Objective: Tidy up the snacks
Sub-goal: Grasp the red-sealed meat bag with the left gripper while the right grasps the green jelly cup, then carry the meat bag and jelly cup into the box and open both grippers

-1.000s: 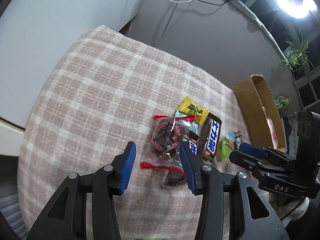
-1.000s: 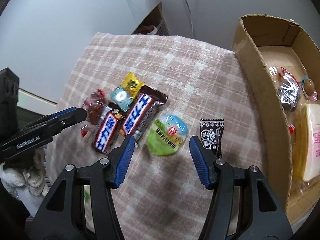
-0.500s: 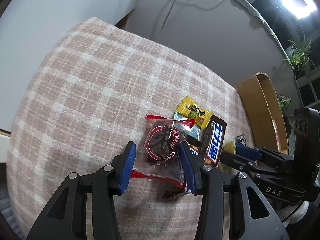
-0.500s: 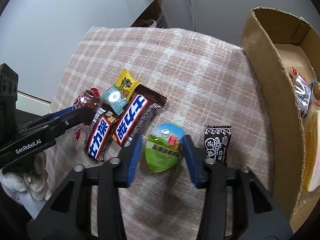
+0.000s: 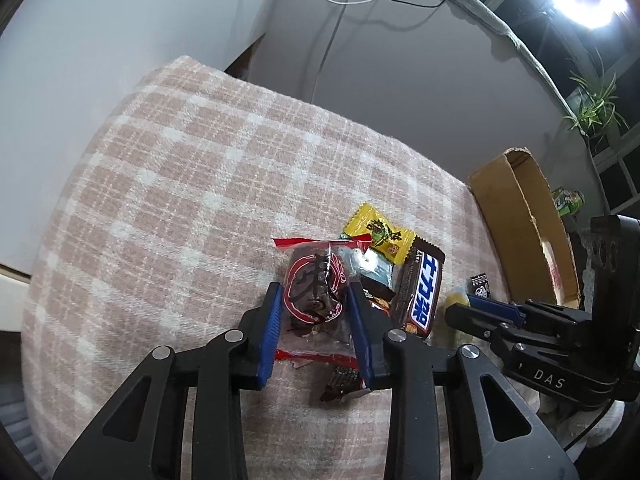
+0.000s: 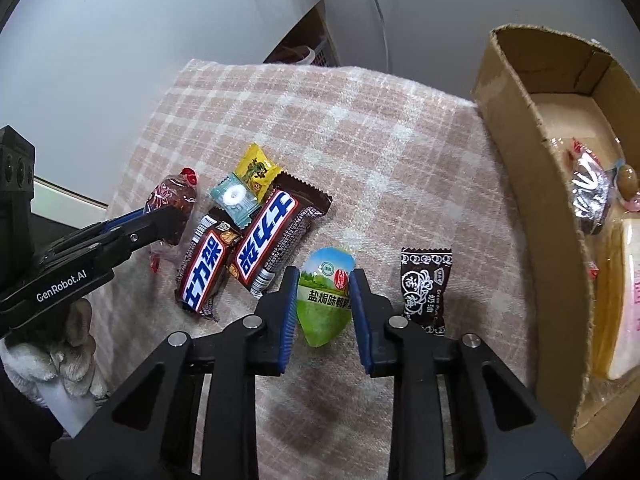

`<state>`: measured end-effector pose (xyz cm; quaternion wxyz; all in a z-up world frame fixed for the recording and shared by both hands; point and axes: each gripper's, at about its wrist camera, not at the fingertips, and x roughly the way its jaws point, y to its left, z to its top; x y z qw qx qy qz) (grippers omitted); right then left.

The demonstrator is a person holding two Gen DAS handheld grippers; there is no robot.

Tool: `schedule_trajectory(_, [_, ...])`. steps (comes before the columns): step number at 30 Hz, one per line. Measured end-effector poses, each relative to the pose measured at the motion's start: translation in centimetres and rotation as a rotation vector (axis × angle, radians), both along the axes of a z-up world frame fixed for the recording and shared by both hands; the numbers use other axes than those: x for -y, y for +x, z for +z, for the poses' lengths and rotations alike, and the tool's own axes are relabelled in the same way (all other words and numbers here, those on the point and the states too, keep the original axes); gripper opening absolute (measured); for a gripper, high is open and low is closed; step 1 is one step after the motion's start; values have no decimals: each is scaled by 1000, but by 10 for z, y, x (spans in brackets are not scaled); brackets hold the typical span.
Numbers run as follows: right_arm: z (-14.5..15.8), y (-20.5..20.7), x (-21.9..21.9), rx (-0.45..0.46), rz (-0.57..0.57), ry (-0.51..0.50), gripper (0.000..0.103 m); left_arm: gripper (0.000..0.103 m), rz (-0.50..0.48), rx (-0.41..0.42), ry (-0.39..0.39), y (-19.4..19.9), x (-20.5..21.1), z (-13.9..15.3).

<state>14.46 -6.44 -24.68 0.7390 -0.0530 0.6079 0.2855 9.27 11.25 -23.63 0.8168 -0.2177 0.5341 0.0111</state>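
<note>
Closing both grippers at once, I work the snack pile on the pink checked cloth (image 6: 400,128). My right gripper (image 6: 324,304) has just been narrowing its jaws around the green snack packet (image 6: 325,300), whose long axis runs away from me between the blue pads; both pads now appear to touch its sides. My left gripper (image 5: 314,312) has likewise been closing, and its jaws sit against the dark red-wrapped sweet (image 5: 314,292), the wrapper's twisted ends pointing ahead and back along the fingers. Beside that lie two blue-labelled chocolate bars (image 6: 268,240), a yellow candy (image 6: 256,168) and a pale blue mint (image 6: 234,198); a black sachet (image 6: 425,288) rests just right of the green packet. The cardboard box (image 6: 532,184), already holding some snacks, stands to the right, nearer my right hand, so I judge that packet travels first, lifted and carried rightward.
</note>
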Motion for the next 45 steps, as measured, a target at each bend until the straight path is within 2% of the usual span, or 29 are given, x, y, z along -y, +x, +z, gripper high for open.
schedule_trajectory(8, [0,-1,1,-8,-10,22,25,30,2,29,22,-3,-2,9])
schedule_trajectory(15, [27,-10,16,31,-13,66,25,30,9,56,29,-12,-4,22])
schedule_trajectory(22, [63,-9,51,69,-75,136,25,30,-13,100,7,-9,5,41])
schedule_trajectory(27, [88,-3,79,111,-129,159,25,30,-62,141,-14,2,25,57])
schedule_trajectory(33, [105,6,118,142,-207,164,25,30,-139,172,-27,24,59,69])
schedule_trajectory(45, [99,10,170,122,-309,150,25,30,-276,203,-26,74,125,77])
